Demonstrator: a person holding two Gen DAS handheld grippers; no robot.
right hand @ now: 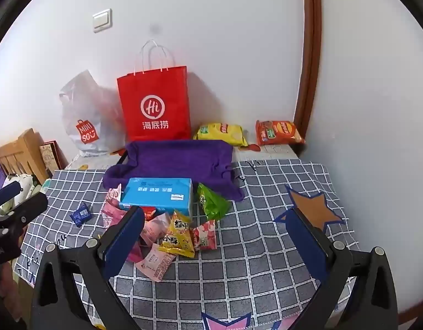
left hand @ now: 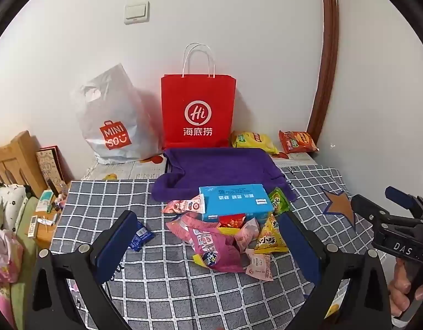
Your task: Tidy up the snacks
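Both tools hang above the bench with nothing between their fingers: the left tool (left hand: 208, 236) and the right tool (right hand: 219, 231) stand fully released. The snacks lie in a loose pile (left hand: 225, 236) on the checked cloth (left hand: 107, 200), around and partly under a blue box (left hand: 236, 200), with one small blue packet (left hand: 140, 236) apart at the left. I think the first pick is not yet begun. It seems best to take a top packet, such as the yellow triangle bag (right hand: 177, 233), by its sealed edge, so that the neighbours do not slide.
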